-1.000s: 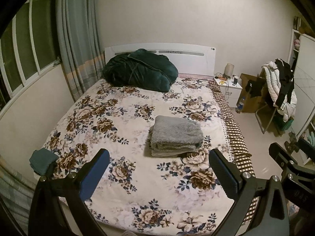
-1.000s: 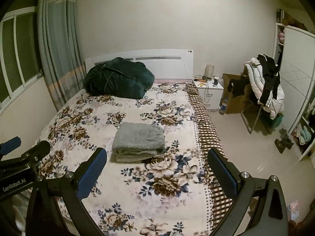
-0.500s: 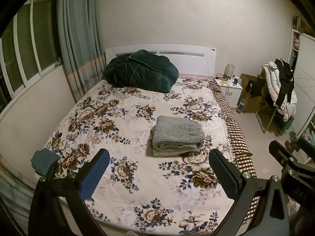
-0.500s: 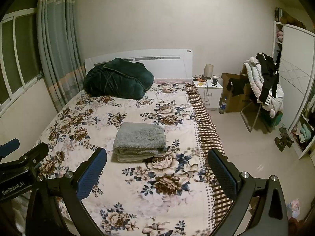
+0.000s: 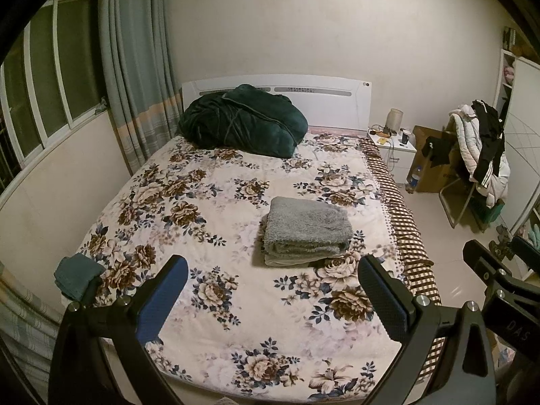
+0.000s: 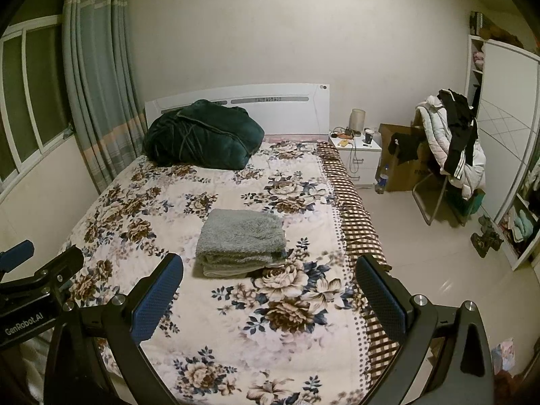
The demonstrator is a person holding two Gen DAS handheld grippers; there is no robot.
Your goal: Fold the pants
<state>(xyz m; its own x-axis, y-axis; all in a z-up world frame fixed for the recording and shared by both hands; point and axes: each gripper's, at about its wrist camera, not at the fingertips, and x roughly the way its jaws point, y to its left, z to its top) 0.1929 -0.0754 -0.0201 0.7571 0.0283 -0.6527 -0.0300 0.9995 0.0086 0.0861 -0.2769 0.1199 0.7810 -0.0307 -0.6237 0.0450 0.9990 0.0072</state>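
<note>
Grey fluffy pants [image 5: 305,233] lie folded in a neat stack on the floral bed cover [image 5: 216,222], right of the middle. They also show in the right wrist view [image 6: 241,236]. My left gripper [image 5: 270,290] is open and empty, held above the foot of the bed, short of the stack. My right gripper [image 6: 268,287] is open and empty, also back from the stack, to the right of the left one. The right gripper's fingers [image 5: 486,263] show at the right edge of the left wrist view.
A dark green bundled blanket [image 5: 243,121] lies by the white headboard. A small teal cloth [image 5: 76,275] sits at the bed's left edge. A white nightstand [image 5: 393,148], a cardboard box and a chair with clothes [image 5: 479,155] stand to the right. Curtains and a window are on the left.
Both grippers have drifted slightly back and up from the bed, so the pants sit a little lower in view. Both stay open; the pants have not moved.
</note>
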